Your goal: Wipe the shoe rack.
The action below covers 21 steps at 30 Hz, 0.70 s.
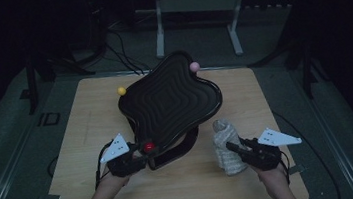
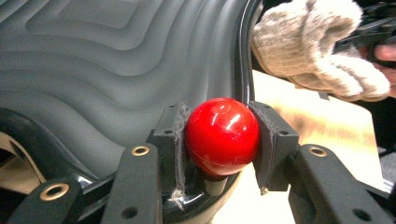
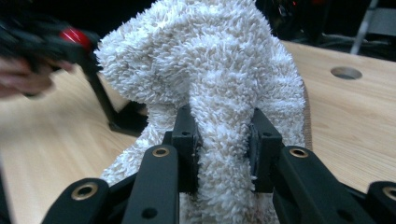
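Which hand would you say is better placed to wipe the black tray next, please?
Right, probably: the right gripper is shut on the towel beside the black tray, while the left gripper is busy clamping the red ball.

Right hand-held gripper [image 3: 223, 151] pinches fluffy white towel [image 3: 205, 74] (bunched upright).

The tray [image 1: 170, 102] stands tilted over the middle of the table [image 1: 89, 190], its near edge raised. The left gripper [image 1: 143, 153] is at the tray's near left corner and holds the ball knob [image 1: 148, 146] there. A second knob [image 1: 121, 91] sits at the far left edge, a third knob [image 1: 194, 67] at the far right. The towel [image 1: 226, 146] is right of the tray, near the front, pinched by the right gripper [image 1: 233, 147]
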### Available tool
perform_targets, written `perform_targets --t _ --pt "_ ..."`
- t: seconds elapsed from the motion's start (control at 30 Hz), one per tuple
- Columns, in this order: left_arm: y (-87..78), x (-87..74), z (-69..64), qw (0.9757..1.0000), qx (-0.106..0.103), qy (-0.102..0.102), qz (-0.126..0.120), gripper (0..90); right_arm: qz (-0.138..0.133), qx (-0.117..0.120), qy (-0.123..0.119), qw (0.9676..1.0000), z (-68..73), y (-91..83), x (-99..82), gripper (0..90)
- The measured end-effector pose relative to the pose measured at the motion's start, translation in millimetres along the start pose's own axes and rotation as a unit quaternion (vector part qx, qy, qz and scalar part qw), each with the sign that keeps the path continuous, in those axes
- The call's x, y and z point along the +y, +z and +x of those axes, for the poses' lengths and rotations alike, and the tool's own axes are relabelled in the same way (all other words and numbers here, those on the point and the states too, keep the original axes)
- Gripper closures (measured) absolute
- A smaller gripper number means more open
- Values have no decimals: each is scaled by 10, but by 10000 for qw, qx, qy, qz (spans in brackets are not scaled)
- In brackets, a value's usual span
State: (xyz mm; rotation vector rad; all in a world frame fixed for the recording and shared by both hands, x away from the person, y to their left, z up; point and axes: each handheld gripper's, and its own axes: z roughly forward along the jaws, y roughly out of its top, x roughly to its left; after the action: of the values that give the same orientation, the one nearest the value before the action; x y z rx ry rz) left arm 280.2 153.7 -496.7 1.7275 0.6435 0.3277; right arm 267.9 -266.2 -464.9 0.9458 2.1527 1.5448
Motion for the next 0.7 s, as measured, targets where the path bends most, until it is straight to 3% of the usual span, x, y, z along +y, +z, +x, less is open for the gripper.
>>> perform_targets --t 0.27,0.4,0.47,0.53,0.7 --pt "66 -4 -107 9999 -80 120 -18 589 -229 97 -59 9997 121 -229 63 695" --pt "121 -5 -153 9997 -161 166 -56 588 -481 225 -222 9983 208 -313 216 694" --pt "139 -6 -171 9997 -173 184 -61 588 -544 284 -257 9978 236 -323 258 694" --pt "185 -7 -220 9995 -250 196 -86 588 -725 363 -444 9957 325 -326 396 694" --pt "250 13 -275 9990 -364 275 -31 587 -861 460 -744 9924 446 -233 591 694"
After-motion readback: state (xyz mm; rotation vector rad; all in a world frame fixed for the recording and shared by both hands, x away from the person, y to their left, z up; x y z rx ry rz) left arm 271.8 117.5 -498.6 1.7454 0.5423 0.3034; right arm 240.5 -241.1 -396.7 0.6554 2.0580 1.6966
